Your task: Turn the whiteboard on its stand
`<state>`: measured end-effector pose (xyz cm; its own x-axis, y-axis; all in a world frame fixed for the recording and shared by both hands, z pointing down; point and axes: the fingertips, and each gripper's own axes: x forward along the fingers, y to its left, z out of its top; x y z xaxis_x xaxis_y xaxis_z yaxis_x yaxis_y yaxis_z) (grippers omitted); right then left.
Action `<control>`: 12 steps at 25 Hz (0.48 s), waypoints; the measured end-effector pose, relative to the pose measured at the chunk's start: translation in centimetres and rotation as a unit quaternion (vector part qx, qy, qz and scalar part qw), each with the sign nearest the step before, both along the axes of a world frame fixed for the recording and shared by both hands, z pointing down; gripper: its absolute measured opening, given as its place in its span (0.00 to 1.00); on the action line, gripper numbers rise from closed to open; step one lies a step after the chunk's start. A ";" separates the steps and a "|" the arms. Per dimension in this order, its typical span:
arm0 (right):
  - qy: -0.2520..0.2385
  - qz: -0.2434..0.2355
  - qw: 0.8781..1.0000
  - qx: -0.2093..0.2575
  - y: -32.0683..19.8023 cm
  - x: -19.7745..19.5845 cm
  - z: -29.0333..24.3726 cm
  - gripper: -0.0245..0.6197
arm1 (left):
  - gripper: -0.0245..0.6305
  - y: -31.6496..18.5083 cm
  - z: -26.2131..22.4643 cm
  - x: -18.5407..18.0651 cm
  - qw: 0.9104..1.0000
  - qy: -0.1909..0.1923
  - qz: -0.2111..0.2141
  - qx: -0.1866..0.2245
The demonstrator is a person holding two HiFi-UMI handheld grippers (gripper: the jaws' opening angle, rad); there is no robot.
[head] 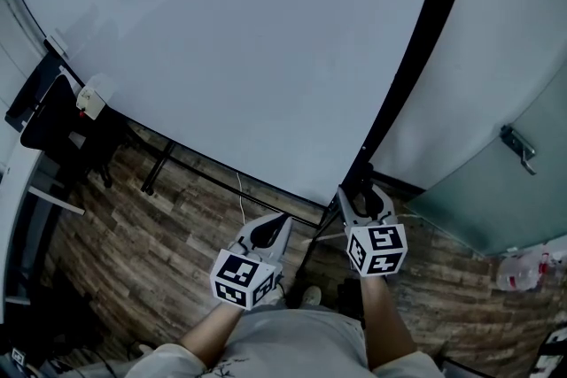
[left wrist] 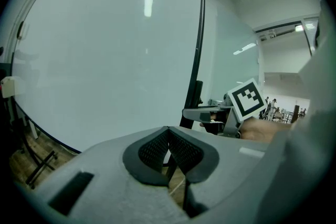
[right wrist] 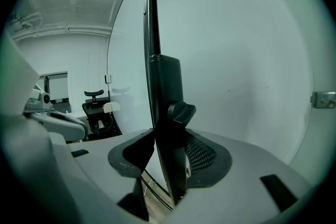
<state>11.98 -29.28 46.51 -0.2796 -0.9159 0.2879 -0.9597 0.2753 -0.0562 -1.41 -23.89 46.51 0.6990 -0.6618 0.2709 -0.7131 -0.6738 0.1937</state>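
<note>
Large white whiteboard with a black frame (head: pixel 239 40) stands upright on the wood-plank floor (head: pixel 133 252), directly ahead of the person. White face is turned toward the person. Long axis lies sideways: in the head view the bottom edge runs from upper left down to lower right. The right-hand black side edge (head: pixel 416 57) rises from that low corner. In the right gripper view the board shows edge-on, as a thin vertical black line.

Right tongs (head: pixel 363 190): closed on the black side edge near its lower end, one pad on each side of it. A black knob (right wrist: pixel 181 111) juts from that edge just above the pads.

Left tongs (head: pixel 273 226): pads pressed together at the tips, nothing between them. They hang just below the board's bottom edge, apart from it and beside the right tongs.

Surroundings:
- black office chair (head: pixel 53 115), by the board's left end
- small white box (head: pixel 91 97), at the board's lower left corner
- black stand leg (head: pixel 159 164), on the floor under the bottom edge
- thin white cable (head: pixel 241 199), hanging below the edge near the left tongs
- frosted glass door (head: pixel 478 190) with a metal handle (head: pixel 518 148), close to the right of the gripped edge
- white plastic bag (head: pixel 523 270), on the floor by the door

Count: one whiteboard, two tongs, one chair, one box, one door handle, one bag.
</note>
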 end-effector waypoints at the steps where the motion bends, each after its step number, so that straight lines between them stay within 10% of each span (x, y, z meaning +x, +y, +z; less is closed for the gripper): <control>1: 0.000 0.003 1.000 0.000 0.3 0.3 0.0 0.30 | 0.05 0.2 0.0 0.3 1.000 0.000 0.003 0.000; 12: -0.002 0.041 0.999 -0.005 2.6 4.3 -0.2 0.30 | 0.05 1.3 -0.5 3.3 0.999 0.001 0.035 0.004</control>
